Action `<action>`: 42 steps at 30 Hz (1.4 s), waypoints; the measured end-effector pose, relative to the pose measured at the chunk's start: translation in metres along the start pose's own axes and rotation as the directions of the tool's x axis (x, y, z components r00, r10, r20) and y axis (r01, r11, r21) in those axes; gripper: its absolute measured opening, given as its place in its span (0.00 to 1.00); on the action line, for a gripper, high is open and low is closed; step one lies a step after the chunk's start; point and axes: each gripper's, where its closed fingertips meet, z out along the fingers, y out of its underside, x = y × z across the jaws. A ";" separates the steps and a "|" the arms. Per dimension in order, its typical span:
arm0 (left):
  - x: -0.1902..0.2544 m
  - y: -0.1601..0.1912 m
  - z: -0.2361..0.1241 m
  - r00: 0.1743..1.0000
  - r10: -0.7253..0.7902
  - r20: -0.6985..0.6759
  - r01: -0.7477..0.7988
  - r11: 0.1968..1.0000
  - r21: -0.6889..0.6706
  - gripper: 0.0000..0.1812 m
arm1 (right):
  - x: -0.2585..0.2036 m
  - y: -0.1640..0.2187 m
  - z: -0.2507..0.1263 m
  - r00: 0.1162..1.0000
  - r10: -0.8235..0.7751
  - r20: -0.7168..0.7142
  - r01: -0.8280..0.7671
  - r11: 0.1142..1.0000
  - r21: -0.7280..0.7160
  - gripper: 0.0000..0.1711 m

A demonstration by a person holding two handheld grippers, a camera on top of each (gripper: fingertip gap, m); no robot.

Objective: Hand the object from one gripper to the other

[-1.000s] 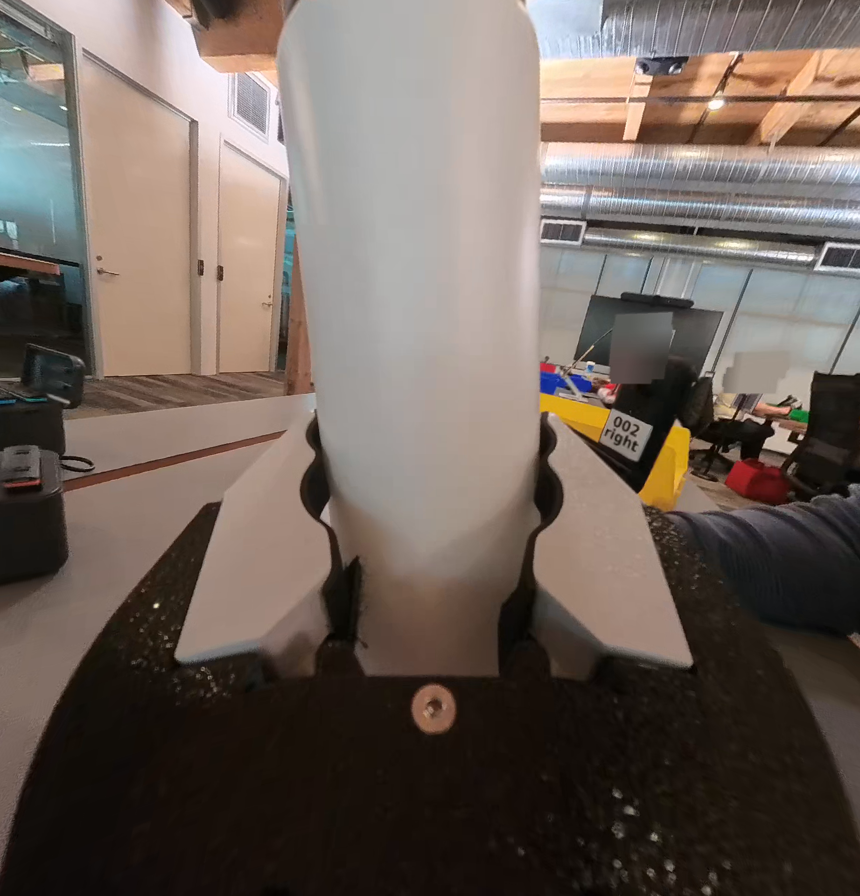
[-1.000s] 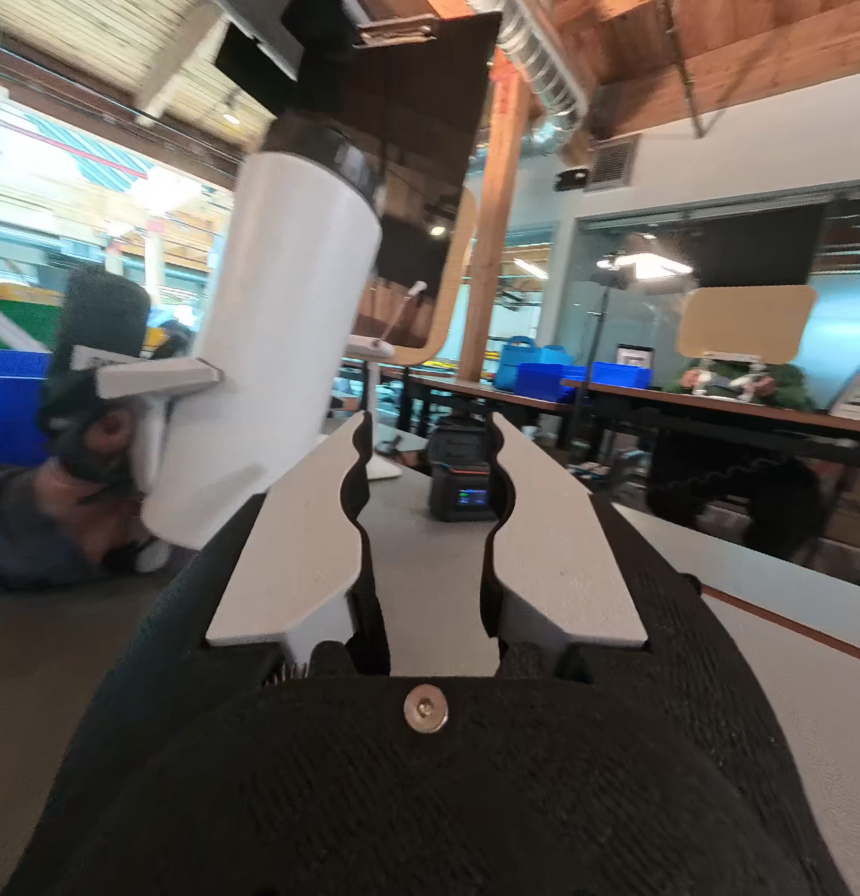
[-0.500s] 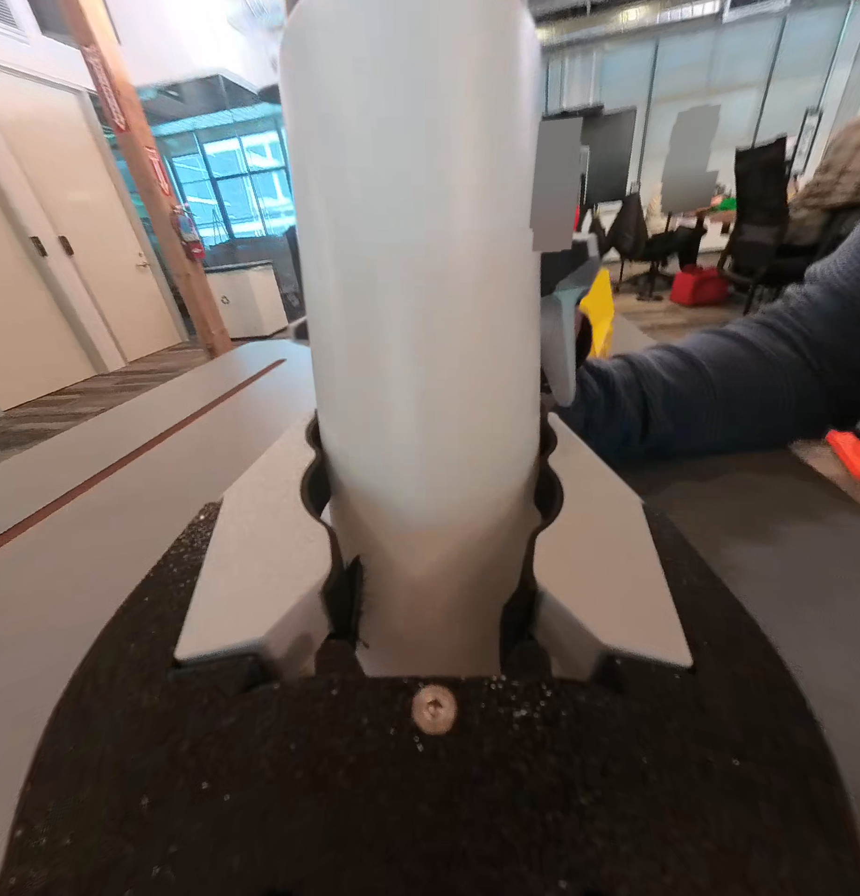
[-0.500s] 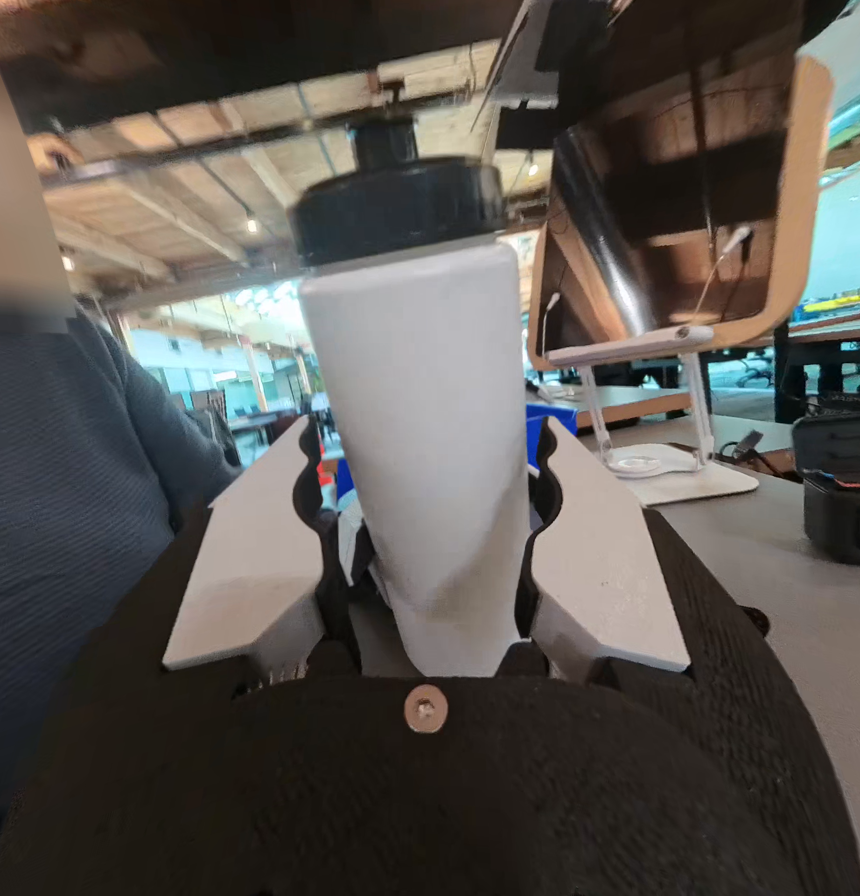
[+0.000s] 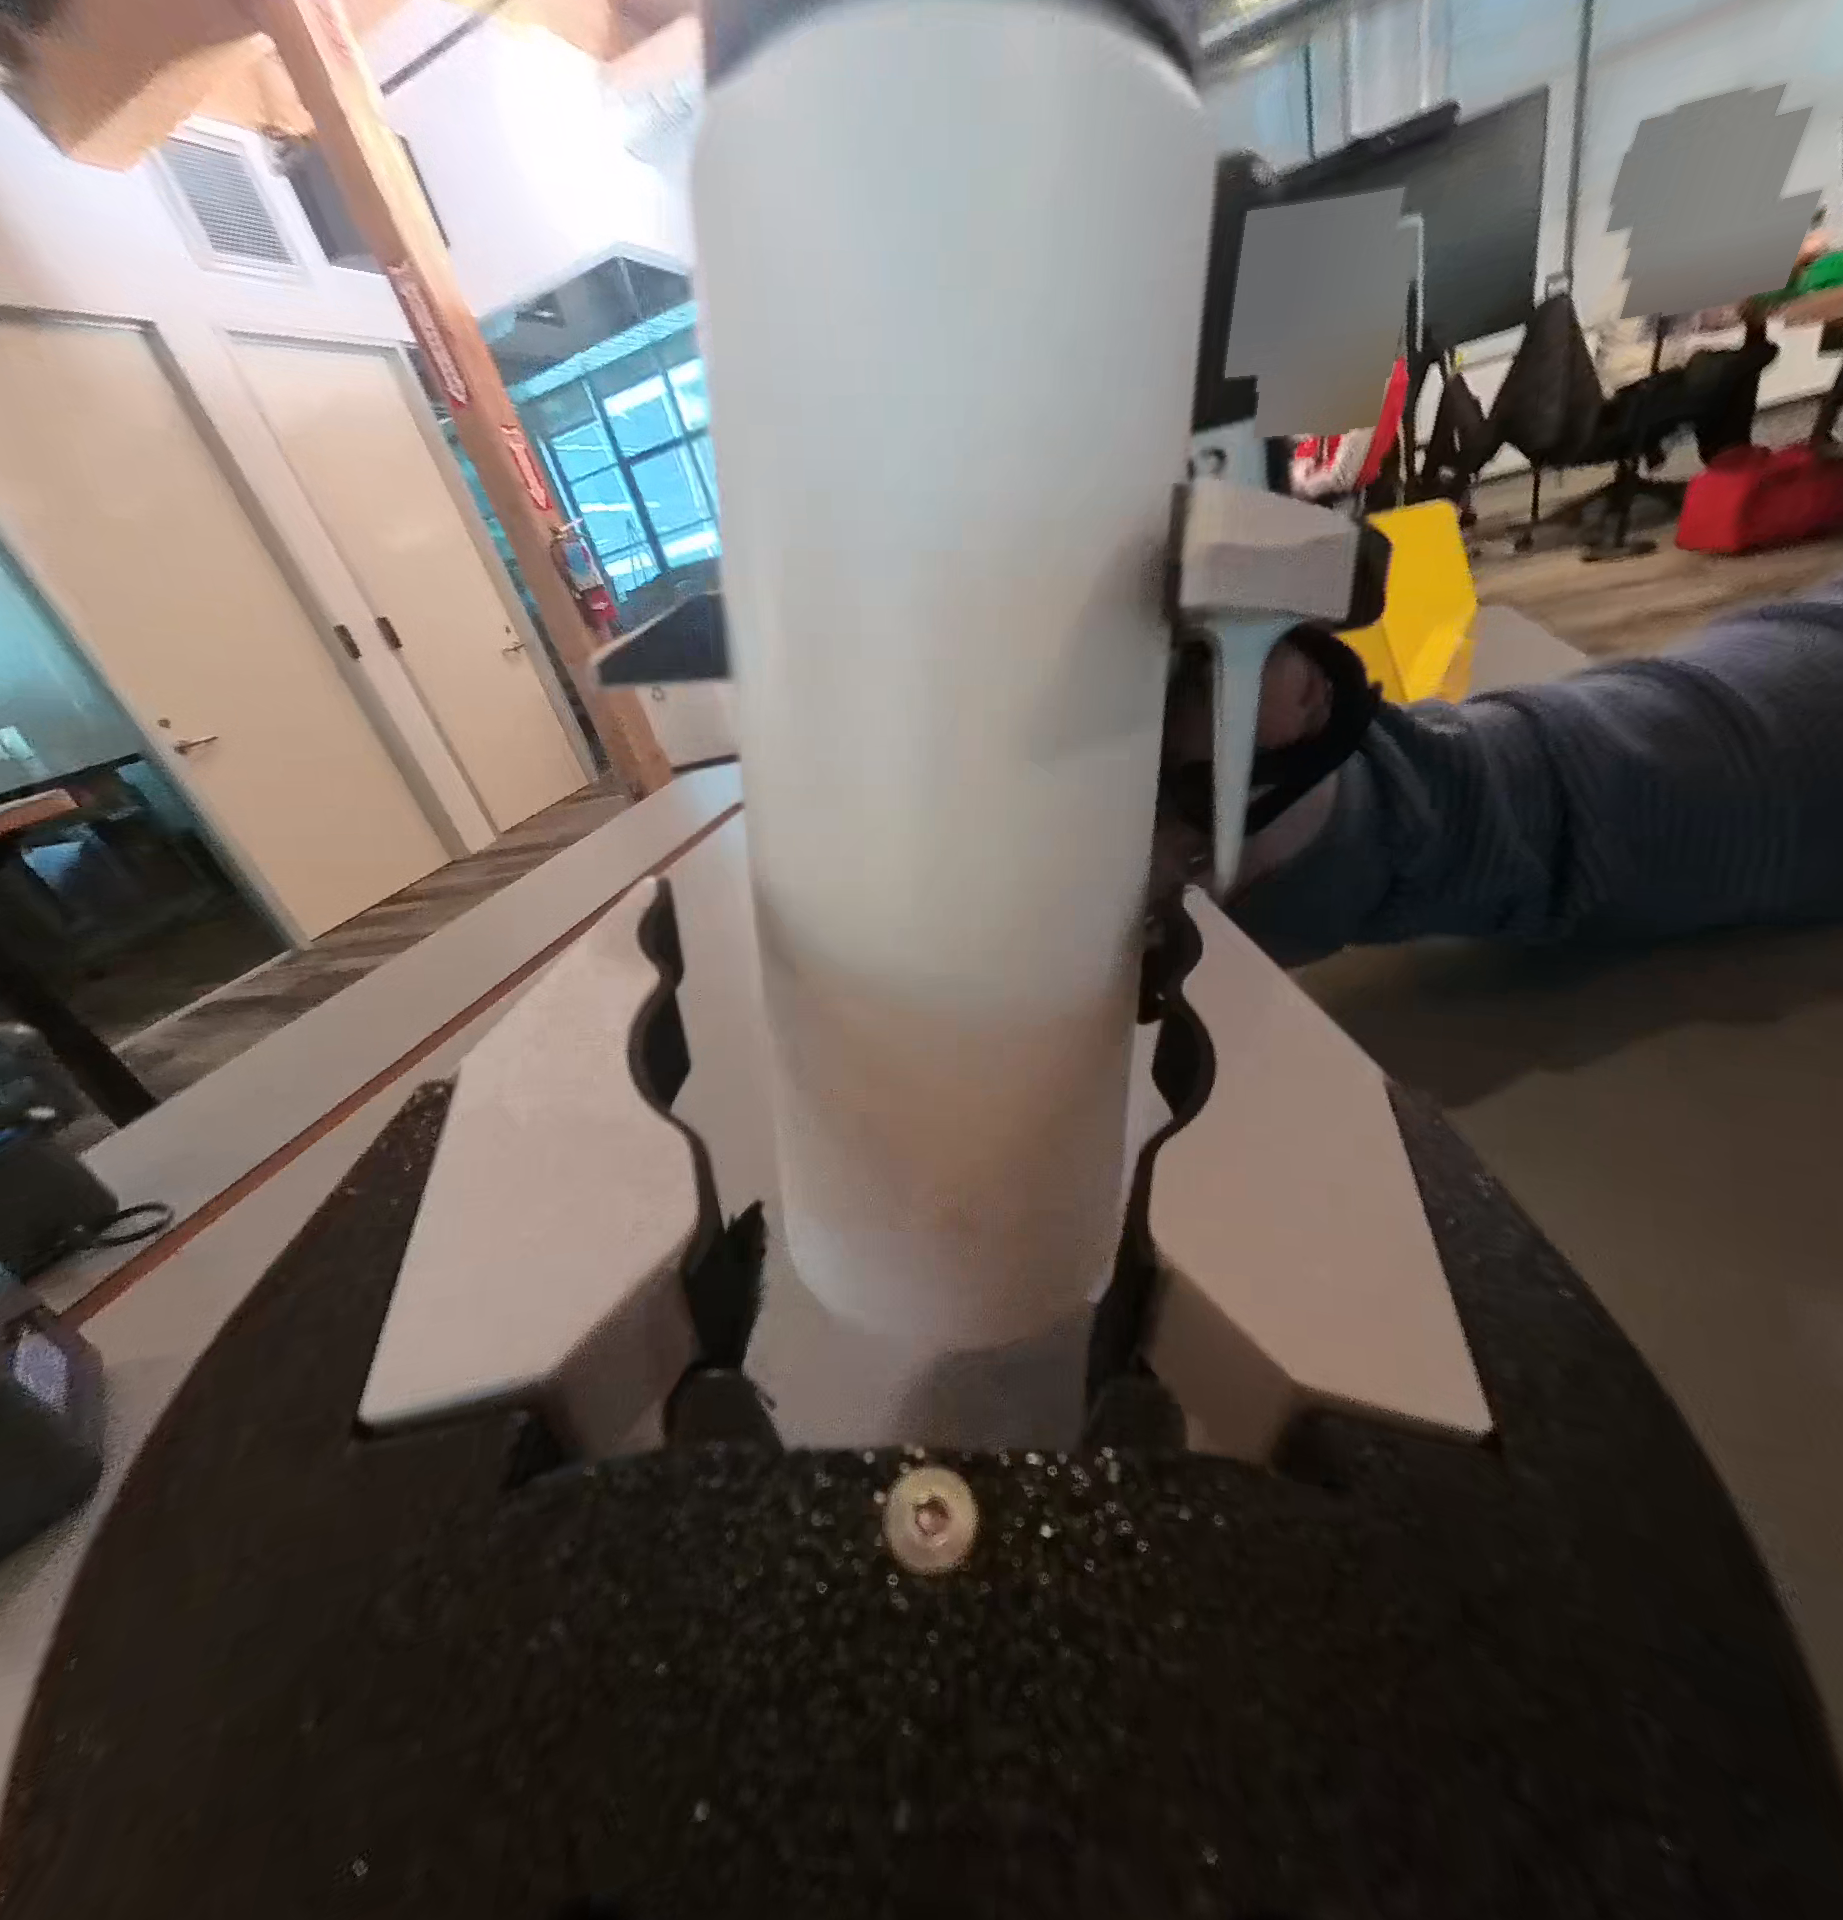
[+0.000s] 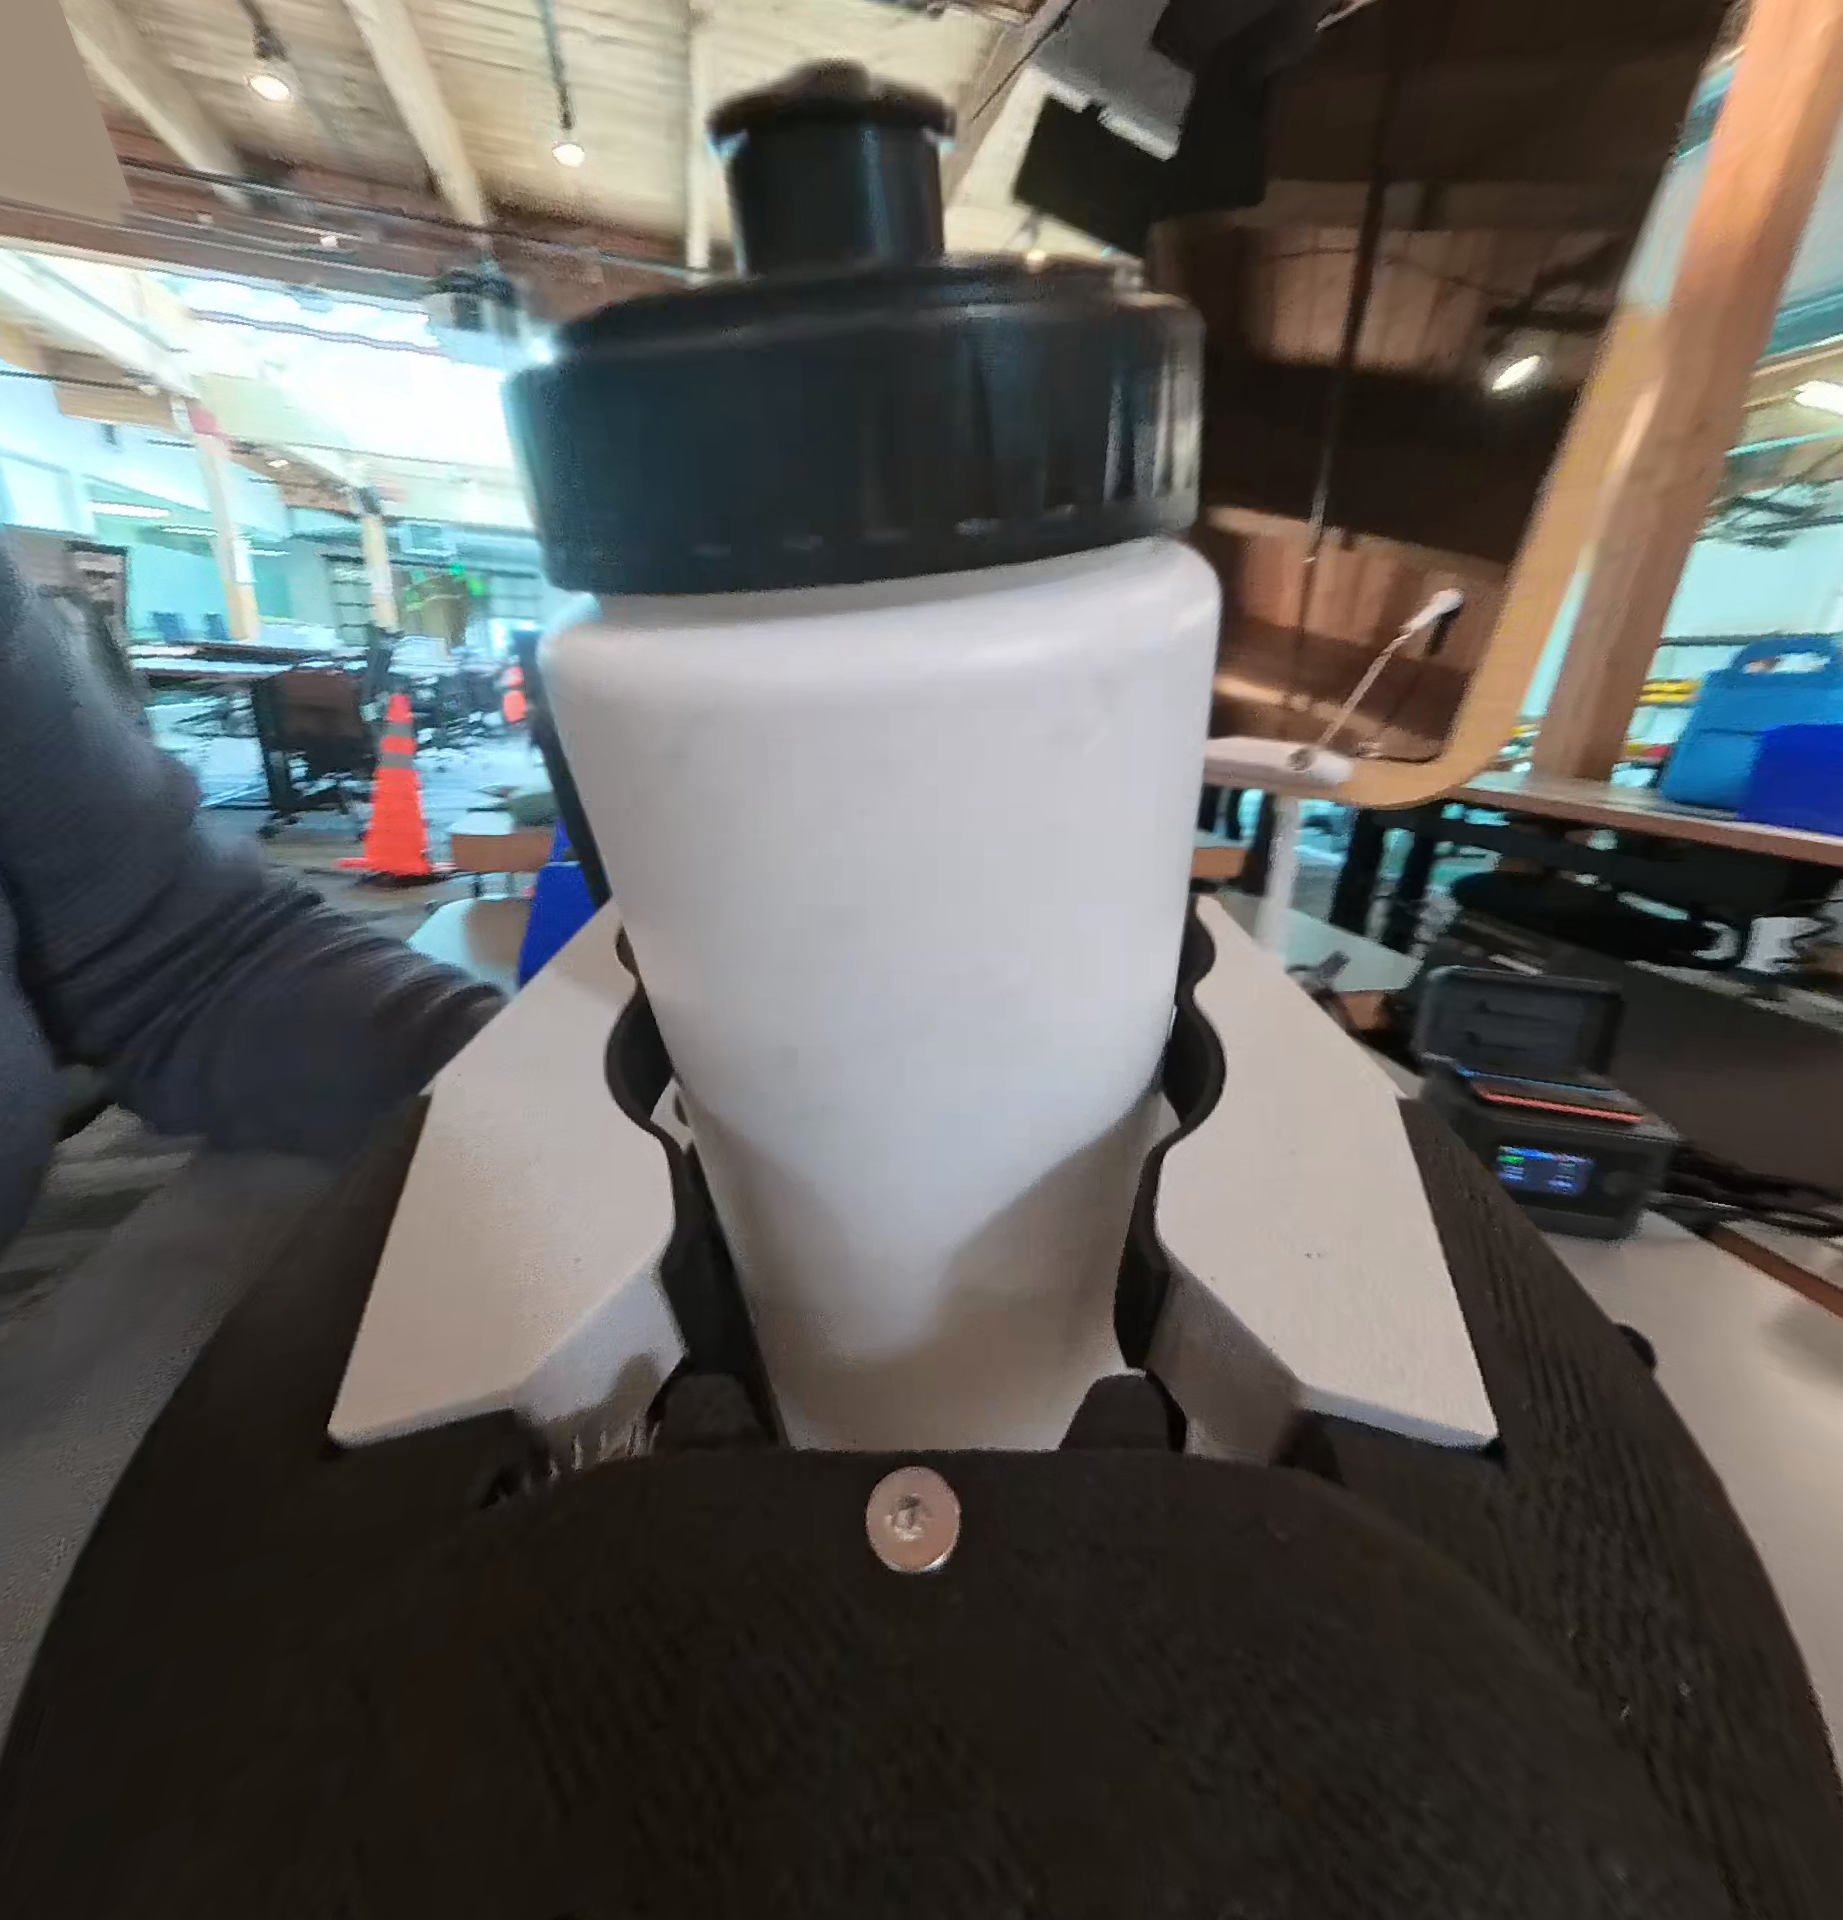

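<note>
A white bottle with a black cap stands upright between both grippers. My right gripper is shut on the bottle's upper body; in the left wrist view its fingers clamp the bottle from both sides. My left gripper sits around the bottle's lower end with its jaws slightly apart. A gap shows between the left pad and the bottle, and the rounded bottom hangs free above the gripper's base.
A grey table lies below. Black cases sit at its left edge, and a black device with a small screen at the right. The person's blue sleeve reaches in from the right. A yellow bin stands behind. One gripper's finger ends stand about 5 cm off the other's.
The right gripper came from beside the bottle, closed around its upper body and now holds it. The left jaws have eased off, and the bottle's bottom now shows free between them.
</note>
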 end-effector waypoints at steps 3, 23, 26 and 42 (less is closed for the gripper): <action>-0.016 -0.007 -0.006 0.994 -0.106 0.039 0.103 0.993 0.059 0.52 | 0.022 -0.004 -0.009 0.992 -0.039 -0.116 0.040 0.999 0.013 0.57; -0.031 -0.018 -0.014 0.969 -0.227 0.094 0.212 0.966 0.146 0.67 | 0.082 0.028 -0.037 0.025 -0.993 -0.119 0.694 0.103 -0.713 0.57; -0.026 -0.012 -0.009 0.975 -0.197 0.100 0.187 0.977 0.098 0.65 | 0.075 0.034 -0.030 -0.024 -0.998 -0.050 0.713 0.018 -0.701 0.57; -0.012 0.011 0.006 0.981 -0.155 0.113 0.164 0.984 -0.073 0.51 | 0.063 0.044 -0.016 -0.210 -0.971 0.119 0.703 -0.234 -0.672 0.58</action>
